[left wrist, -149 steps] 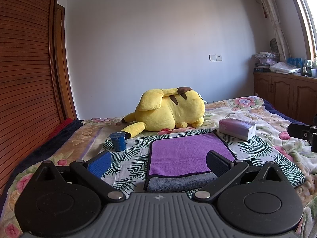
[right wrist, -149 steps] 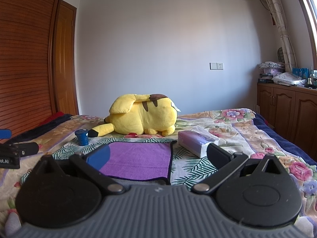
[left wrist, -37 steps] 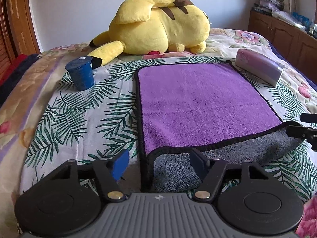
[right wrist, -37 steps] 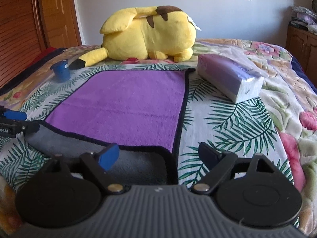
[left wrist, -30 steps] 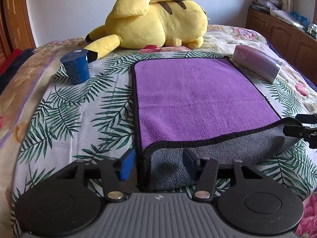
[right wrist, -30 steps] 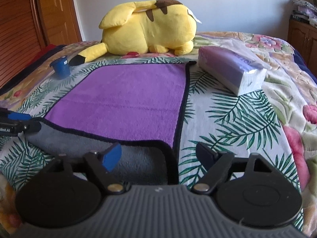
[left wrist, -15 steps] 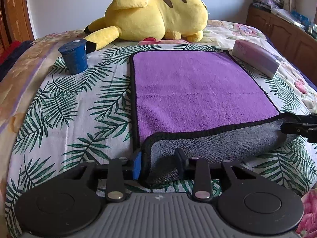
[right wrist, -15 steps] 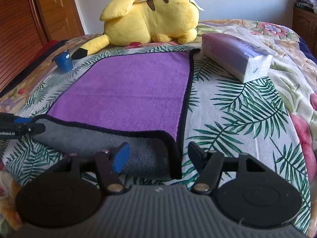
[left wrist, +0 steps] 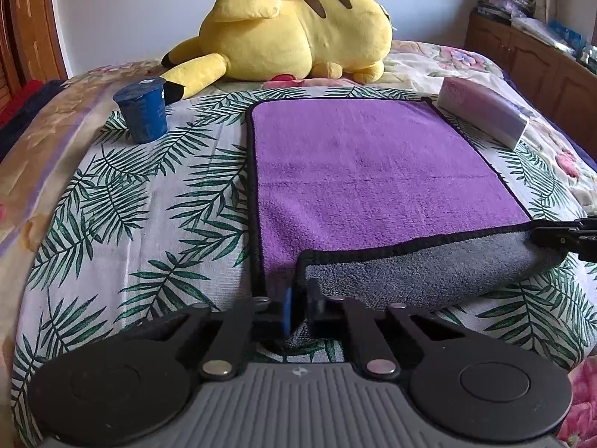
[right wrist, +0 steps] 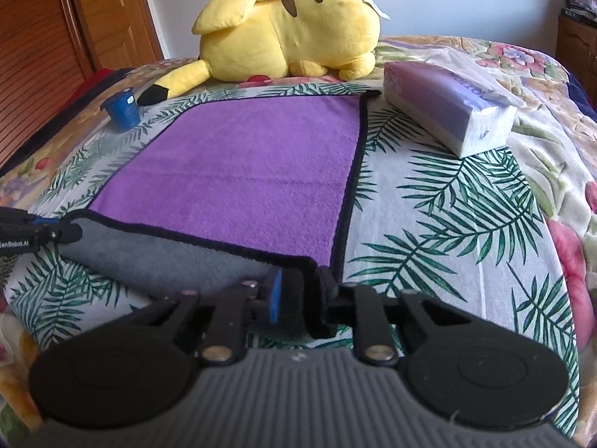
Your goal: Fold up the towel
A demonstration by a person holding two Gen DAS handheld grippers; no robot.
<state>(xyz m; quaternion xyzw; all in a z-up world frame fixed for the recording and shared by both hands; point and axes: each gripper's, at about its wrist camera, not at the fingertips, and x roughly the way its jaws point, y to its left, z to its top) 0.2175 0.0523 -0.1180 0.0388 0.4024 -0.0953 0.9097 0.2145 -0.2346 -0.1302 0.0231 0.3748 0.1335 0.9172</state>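
A purple towel [left wrist: 365, 171] with a black border and grey underside lies flat on the bed; it also shows in the right wrist view [right wrist: 246, 171]. Its near edge is rolled over, grey side [left wrist: 429, 265] up. My left gripper [left wrist: 298, 306] is shut on the near left corner of the towel. My right gripper [right wrist: 298, 298] is shut on the near right corner. Each gripper shows at the edge of the other's view: the right one [left wrist: 563, 235], the left one [right wrist: 33, 235].
A yellow plush toy [left wrist: 294, 30] lies beyond the towel's far edge. A blue cup [left wrist: 141, 110] stands left of the towel. A tissue pack [right wrist: 447, 108] lies to its right. Wooden cabinets [left wrist: 530, 56] stand at the far right, a wooden door [right wrist: 112, 11] at the left.
Both grippers came down to the towel's near edge and closed on its two near corners. The near edge has lifted and rolled a little further over the purple side.
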